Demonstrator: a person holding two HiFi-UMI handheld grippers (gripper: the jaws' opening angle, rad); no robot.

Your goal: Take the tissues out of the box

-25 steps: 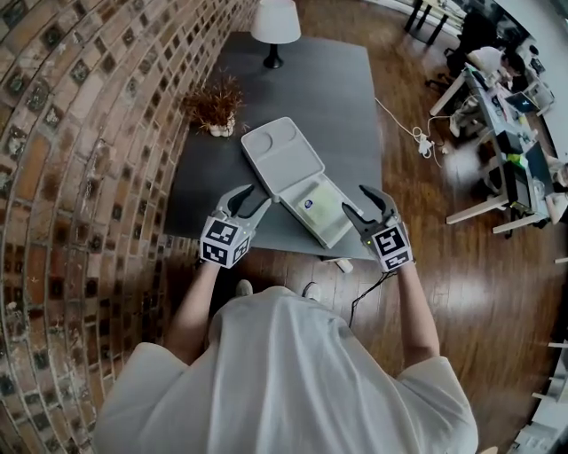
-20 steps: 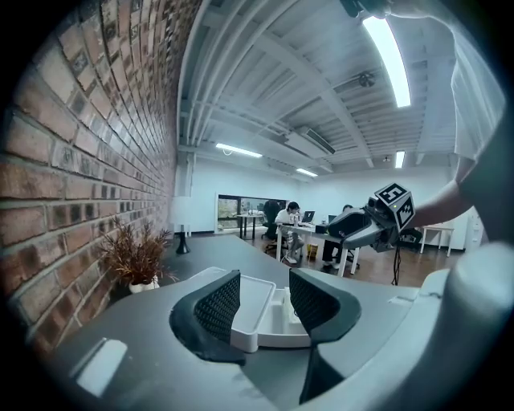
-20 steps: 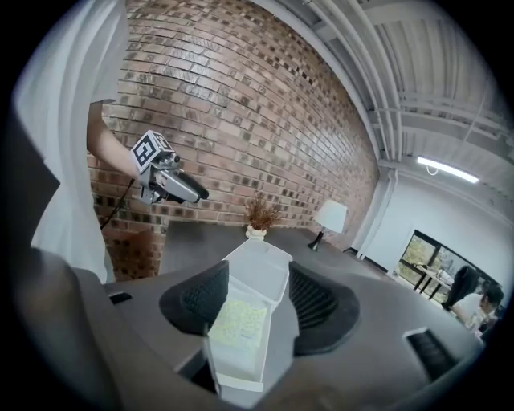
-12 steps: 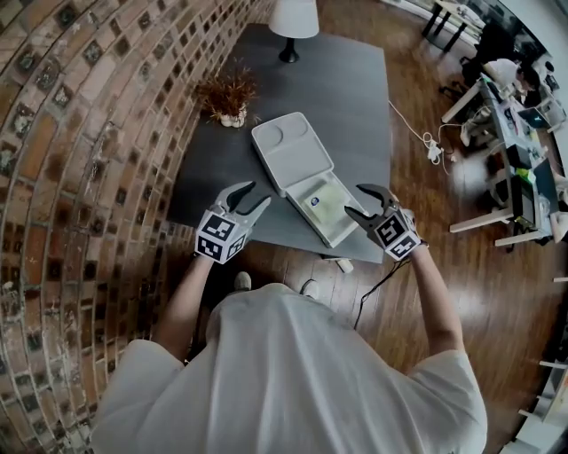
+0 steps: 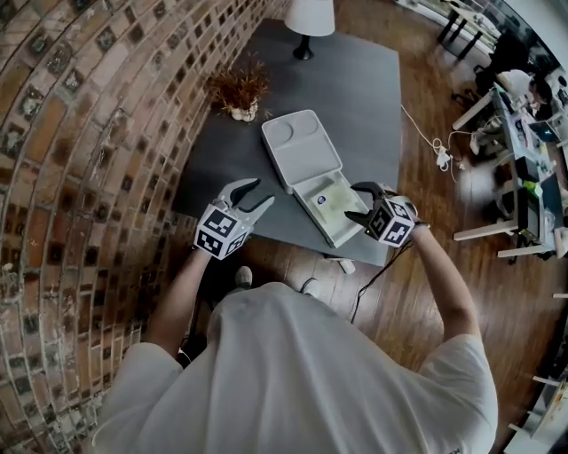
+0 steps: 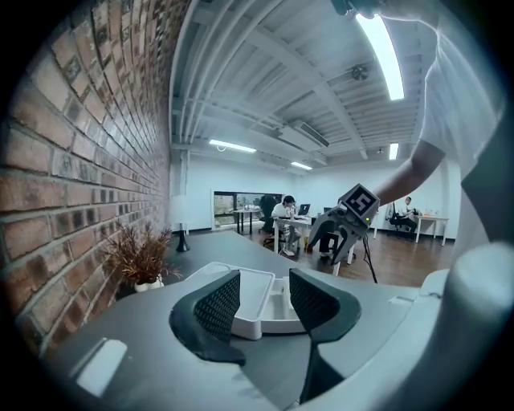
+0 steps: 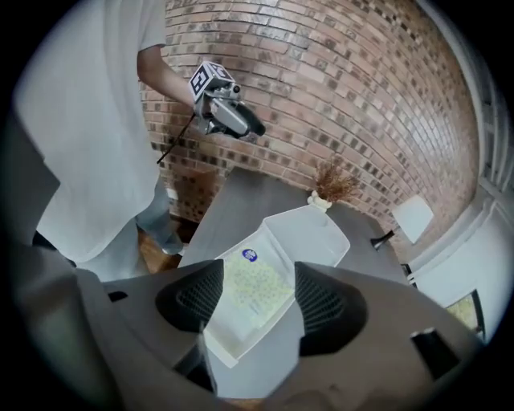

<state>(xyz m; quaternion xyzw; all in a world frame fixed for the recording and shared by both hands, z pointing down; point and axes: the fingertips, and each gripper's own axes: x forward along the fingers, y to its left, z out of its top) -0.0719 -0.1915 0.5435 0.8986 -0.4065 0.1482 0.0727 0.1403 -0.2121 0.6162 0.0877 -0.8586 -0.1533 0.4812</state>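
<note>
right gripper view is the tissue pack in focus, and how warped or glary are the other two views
Right gripper view: tissue pack readable but slightly soft, with a dark round vignette. Head view: strong fisheye, the brick wall bows. Left gripper view: the ceiling light glares, the box is fairly sharp.

Grey table (image 5: 355, 89), set against brick wall (image 5: 80, 133). Dried plant in small white pot (image 5: 240, 90), on table beside wall. Lamp, white shade (image 5: 311, 16), table's far end. Wooden floor (image 5: 426, 213); white cable (image 5: 417, 129) lying on it.

The tissues (image 5: 332, 202) lie in the box (image 5: 297, 151) on the table (image 5: 364, 89), just ahead of the right gripper (image 5: 352, 201). The box is ahead of the left gripper (image 5: 264, 191), with the plant (image 5: 240, 89) further ahead to its left.
</note>
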